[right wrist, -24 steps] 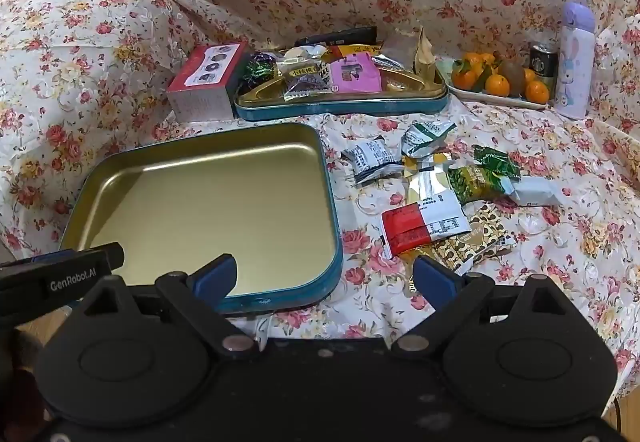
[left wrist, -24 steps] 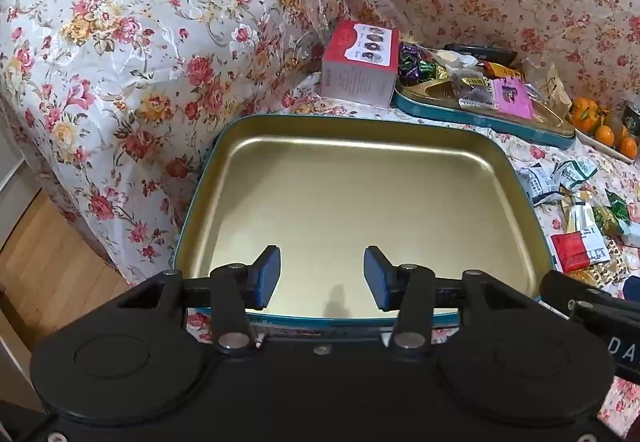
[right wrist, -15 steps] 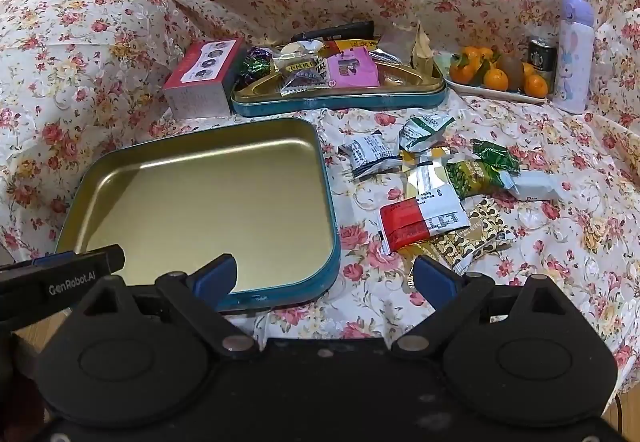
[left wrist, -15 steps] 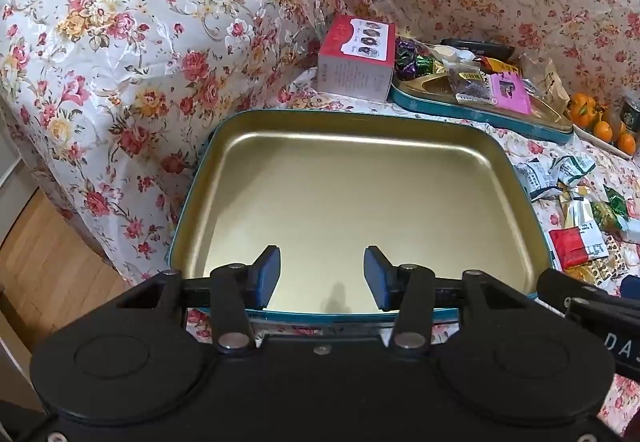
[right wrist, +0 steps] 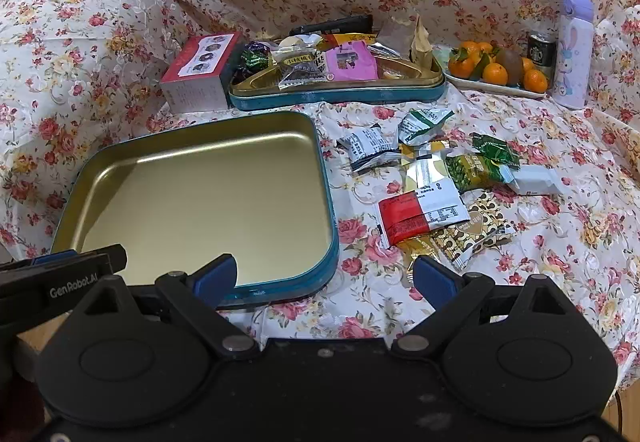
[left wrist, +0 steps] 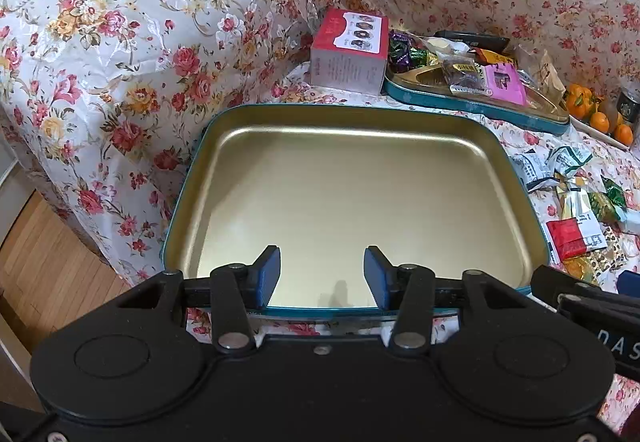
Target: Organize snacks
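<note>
An empty gold tin tray with a teal rim (left wrist: 192,178) (right wrist: 326,178) lies on the floral cloth. My left gripper (left wrist: 322,276) hovers open over its near edge, nothing between its blue pads. My right gripper (right wrist: 324,276) stands wide open above the tray's near right corner, holding nothing. Several loose snack packets (right wrist: 432,178) (left wrist: 572,202) lie to the right of the tray, a red-and-white packet (right wrist: 420,216) nearest. A second teal tin (right wrist: 340,94) (left wrist: 472,104) behind holds wrapped snacks, among them a pink packet (right wrist: 350,60).
A red-topped box (right wrist: 200,74) (left wrist: 352,50) stands left of the far tin. At the back right are a plate of oranges (right wrist: 496,72), a dark can (right wrist: 540,50) and a lilac bottle (right wrist: 572,50). Wooden floor (left wrist: 44,270) shows below the cloth's left edge.
Both views have shifted slightly: the tray and snacks sit a little lower and closer in the frames. Both grippers' jaws look the same as before.
</note>
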`<state>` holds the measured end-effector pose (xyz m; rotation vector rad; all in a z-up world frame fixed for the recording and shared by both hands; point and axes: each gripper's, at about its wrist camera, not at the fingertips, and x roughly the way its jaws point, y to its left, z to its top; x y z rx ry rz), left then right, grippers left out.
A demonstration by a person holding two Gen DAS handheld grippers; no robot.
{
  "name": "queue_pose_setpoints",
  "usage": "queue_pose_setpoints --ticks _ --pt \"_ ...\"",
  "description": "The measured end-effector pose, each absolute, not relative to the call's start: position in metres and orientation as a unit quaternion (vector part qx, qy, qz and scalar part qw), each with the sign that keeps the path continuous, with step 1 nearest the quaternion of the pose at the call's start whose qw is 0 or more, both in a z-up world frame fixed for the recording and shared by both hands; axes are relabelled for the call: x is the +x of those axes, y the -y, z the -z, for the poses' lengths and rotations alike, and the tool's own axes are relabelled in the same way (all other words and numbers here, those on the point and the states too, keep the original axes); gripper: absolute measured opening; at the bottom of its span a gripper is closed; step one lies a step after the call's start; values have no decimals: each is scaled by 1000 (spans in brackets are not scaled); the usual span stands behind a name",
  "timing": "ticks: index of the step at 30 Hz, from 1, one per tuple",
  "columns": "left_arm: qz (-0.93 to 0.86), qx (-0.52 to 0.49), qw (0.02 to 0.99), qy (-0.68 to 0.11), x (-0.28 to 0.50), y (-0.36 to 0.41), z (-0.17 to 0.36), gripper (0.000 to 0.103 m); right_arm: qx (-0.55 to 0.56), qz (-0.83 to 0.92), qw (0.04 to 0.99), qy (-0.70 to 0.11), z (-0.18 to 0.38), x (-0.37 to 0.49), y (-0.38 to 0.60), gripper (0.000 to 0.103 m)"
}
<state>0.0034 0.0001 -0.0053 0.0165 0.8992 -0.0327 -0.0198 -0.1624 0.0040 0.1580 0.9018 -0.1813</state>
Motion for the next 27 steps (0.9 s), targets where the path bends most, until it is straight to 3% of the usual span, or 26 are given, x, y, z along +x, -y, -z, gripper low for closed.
queue_pose_setpoints --ticks 27 --pt "21 17 898 -440 3 3 11 54 71 89 888 -445 -3 -18 162 100"
